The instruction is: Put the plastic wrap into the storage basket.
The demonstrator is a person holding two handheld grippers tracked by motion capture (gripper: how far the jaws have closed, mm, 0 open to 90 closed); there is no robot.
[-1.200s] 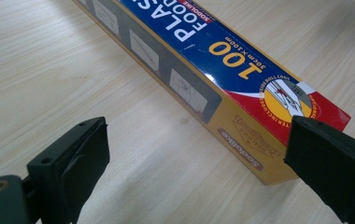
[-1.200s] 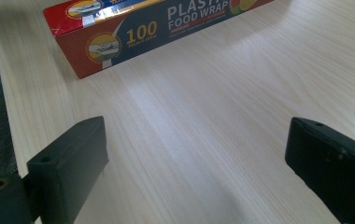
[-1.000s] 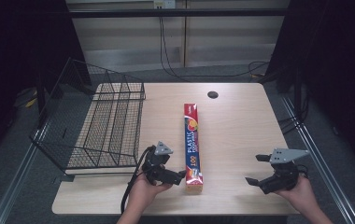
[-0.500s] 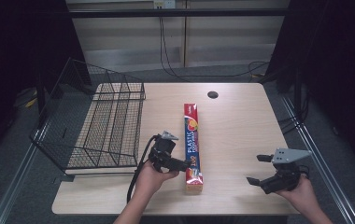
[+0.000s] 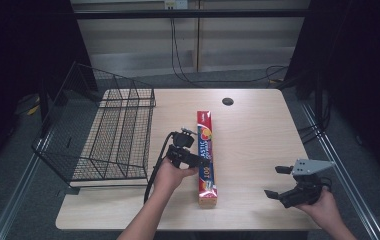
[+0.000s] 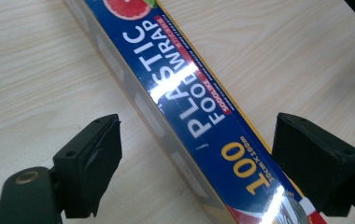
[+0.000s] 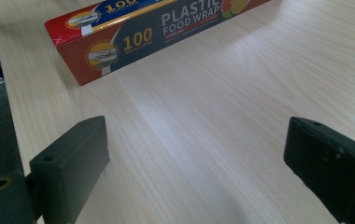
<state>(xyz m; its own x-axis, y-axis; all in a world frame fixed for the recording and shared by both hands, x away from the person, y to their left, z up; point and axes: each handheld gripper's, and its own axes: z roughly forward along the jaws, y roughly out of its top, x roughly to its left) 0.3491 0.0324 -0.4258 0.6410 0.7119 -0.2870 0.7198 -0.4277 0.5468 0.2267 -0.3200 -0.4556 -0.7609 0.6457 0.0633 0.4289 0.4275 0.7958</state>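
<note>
The left gripper (image 5: 204,161) sits over the box of plastic food wrap (image 5: 205,157), near the middle of its length. Its jaws have just been closing, yet they are spread to either side of the box with a gap on each side, and the pads do not press on it. The right gripper (image 5: 275,182) hovers over bare worktop (image 5: 258,130) near the front right corner, its jaws spread wide with nothing between them, well apart from the box.

The box lies flat on the worktop, lengthways from front to back, a little left of centre and just right of the wire basket (image 5: 103,132).

The high view takes in the basket, the dark round hole (image 5: 227,101) at the back of the worktop, and both forearms. The left gripper view brings the lettering close: "PLASTIC FOOD WRAP" and "100" on the blue top face (image 6: 199,112), with a jaw on each side. The right gripper view shows the red near end of the box (image 7: 73,58) and its long side, far beyond its own jaws.

There is one box, one basket, one hole and two grippers.
</note>
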